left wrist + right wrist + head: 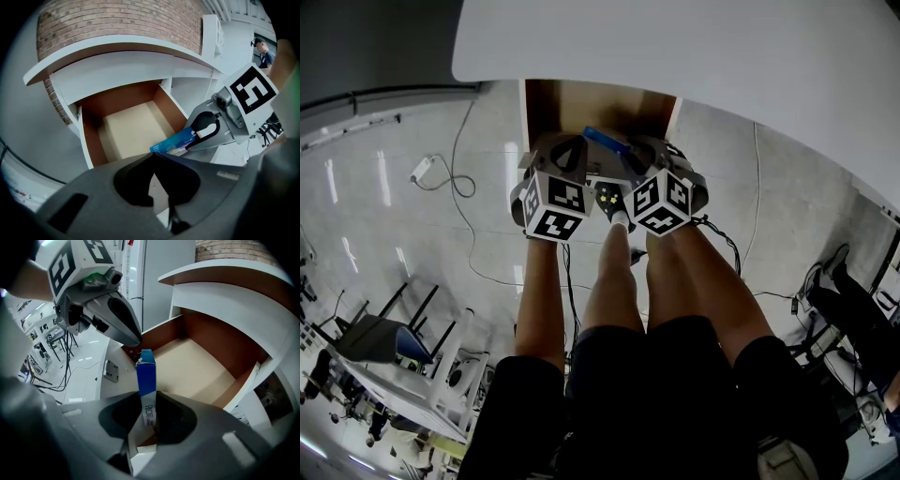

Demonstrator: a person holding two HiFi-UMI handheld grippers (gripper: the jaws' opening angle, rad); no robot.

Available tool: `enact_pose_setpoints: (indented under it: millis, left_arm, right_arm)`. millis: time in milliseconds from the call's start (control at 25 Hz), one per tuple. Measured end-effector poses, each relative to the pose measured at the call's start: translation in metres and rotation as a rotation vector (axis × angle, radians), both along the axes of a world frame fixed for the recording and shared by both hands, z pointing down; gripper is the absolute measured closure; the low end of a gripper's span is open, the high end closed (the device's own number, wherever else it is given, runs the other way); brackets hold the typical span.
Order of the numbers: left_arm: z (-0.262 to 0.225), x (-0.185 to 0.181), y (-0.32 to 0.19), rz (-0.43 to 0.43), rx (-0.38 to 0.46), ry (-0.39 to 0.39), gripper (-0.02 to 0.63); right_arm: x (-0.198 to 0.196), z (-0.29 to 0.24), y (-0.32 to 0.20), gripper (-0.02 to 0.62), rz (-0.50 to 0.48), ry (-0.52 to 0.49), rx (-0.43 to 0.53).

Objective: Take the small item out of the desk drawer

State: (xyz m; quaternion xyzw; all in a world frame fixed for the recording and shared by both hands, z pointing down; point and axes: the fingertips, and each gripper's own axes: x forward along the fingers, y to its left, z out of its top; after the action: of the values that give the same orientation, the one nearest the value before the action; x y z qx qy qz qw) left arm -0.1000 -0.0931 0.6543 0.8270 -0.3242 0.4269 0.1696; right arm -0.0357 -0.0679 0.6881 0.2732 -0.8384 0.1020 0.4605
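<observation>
The desk drawer (546, 105) stands pulled out under the white desk top (694, 47); its brown walls and pale floor (133, 131) hold nothing that I can see. A small blue box (146, 373) stands upright between my right gripper's (146, 398) jaws, which are shut on it in front of the drawer. From the head view the box (605, 141) pokes out between both grippers. My left gripper (152, 157) is shut with nothing in it. Its tip is right beside the box's (176, 140) end; I cannot tell if they touch.
The person's bare legs (614, 272) and a shoe (611, 199) are below the grippers. Cables (455, 178) run over the pale floor at left and right. A brick wall (117, 21) rises behind the desk. Chairs (384, 337) stand at lower left.
</observation>
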Motion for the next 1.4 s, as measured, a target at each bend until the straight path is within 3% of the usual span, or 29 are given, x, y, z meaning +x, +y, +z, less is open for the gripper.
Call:
enact_pose_setpoints:
  millis: [1400]
  left_arm:
    - [-0.048,-0.004,0.004,-0.067,0.051,0.052,0.607]
  right_arm:
    - [0.005,-0.060,-0.003,0.491,0.098,-0.084,0.034]
